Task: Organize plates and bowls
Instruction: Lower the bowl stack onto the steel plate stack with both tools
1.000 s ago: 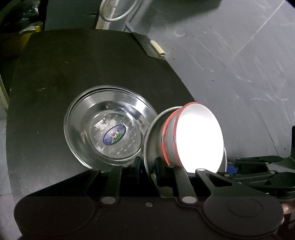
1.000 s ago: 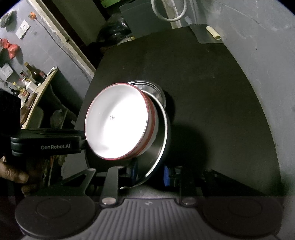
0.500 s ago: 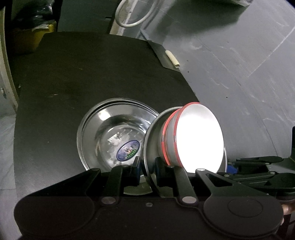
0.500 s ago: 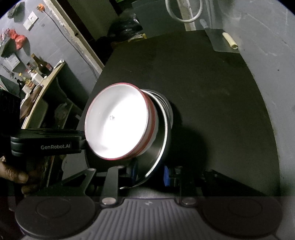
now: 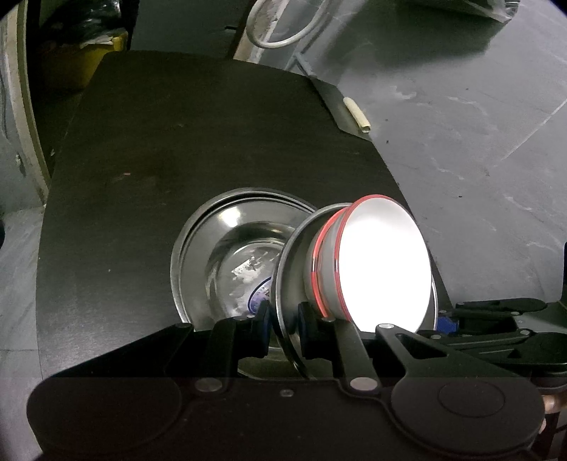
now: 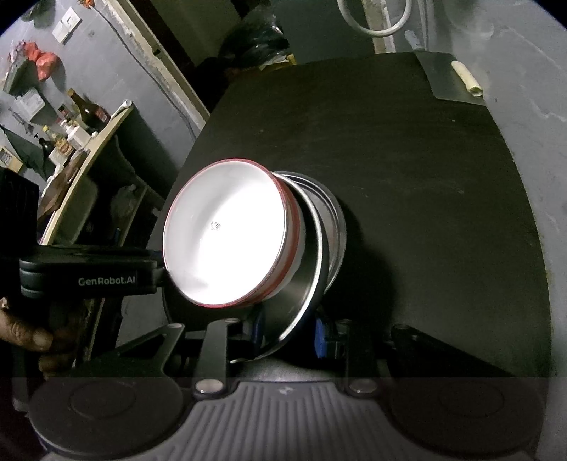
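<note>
Steel plate carrying stacked red-rimmed white bowls: we pinch its rim in the left hand-held gripper and right hand-held gripper, above the steel plates ahead on the tabletop. Probably stiff, light, slippery; bowls may slide.

From my seat I see a dark matte black worktop with rounded corners, standing on a grey stone-like floor. At its far right corner lies a small cream-coloured roll, resting on a thin dark grey sheet that juts past the worktop's edge. Beyond the far edge a white looped cable hangs against a pale post. A yellow bin sits in shadow to the far left. In the right wrist view, a pale wooden shelf carries dark glass bottles and small jars, with red bags on the grey wall above.
</note>
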A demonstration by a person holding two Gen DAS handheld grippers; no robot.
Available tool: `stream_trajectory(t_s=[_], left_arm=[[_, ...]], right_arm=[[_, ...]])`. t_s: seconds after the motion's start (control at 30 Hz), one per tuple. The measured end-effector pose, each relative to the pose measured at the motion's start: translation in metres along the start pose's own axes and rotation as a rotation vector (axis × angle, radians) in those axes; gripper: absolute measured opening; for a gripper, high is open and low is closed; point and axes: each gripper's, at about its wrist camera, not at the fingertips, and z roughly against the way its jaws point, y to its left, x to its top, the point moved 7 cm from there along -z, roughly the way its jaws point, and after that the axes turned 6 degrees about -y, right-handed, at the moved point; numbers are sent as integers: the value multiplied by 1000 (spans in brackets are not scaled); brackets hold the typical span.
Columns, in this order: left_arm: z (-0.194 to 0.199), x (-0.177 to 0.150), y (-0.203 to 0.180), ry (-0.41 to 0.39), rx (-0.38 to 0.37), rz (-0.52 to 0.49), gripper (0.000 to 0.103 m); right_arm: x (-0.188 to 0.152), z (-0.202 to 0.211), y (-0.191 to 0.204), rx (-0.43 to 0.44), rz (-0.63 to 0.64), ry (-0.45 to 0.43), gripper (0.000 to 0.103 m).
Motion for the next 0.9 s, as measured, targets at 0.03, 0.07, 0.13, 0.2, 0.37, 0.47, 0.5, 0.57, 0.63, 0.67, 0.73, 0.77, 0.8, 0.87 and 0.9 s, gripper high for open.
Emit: stream_trajectory(t_s=[0.03, 0.07, 0.13, 0.2, 0.37, 0.47, 0.5, 0.57, 0.63, 0.67, 0.73, 0.77, 0.8, 0.87, 0.9], left_arm=[[-1, -1, 0, 2, 1, 3, 15], [-1, -1, 1, 4, 3, 7, 15], [-4, -1, 1, 3, 7, 14, 15], [-6, 0, 2, 2, 14, 20, 15], [-11, 3, 5, -5, 34, 38, 15], [-14, 6, 9, -10, 46, 45, 15], [-15, 7, 10, -12, 49, 48, 15], [-16, 8, 13, -14, 55, 55, 15], [-17, 10, 17, -16, 61, 64, 15], [-16, 9, 17, -18, 64, 69, 15], [-17, 10, 21, -18, 67, 79, 15], [-17, 10, 22, -19, 70, 81, 15], [-16, 11, 23, -20, 72, 83, 15], [-15, 10, 24, -21, 77, 88, 15], [-16, 10, 25, -21, 80, 90, 15]], right_arm=[[0, -1, 0, -1, 6, 4, 32], [0, -2, 1, -2, 11, 6, 32], [0, -2, 1, 0, 15, 10, 32], [1, -4, 1, 4, 19, 14, 32], [8, -11, 4, 9, 31, 19, 32], [13, -16, 5, 13, 41, 21, 32], [15, -18, 5, 14, 43, 22, 32], [17, -21, 6, 15, 49, 25, 32], [19, -25, 7, 17, 56, 28, 32], [21, -27, 8, 18, 59, 29, 32], [22, -29, 10, 20, 68, 32, 32], [23, -30, 10, 22, 70, 33, 32], [23, -31, 10, 24, 72, 35, 32], [25, -33, 11, 28, 74, 39, 32], [25, -35, 12, 29, 76, 41, 32]])
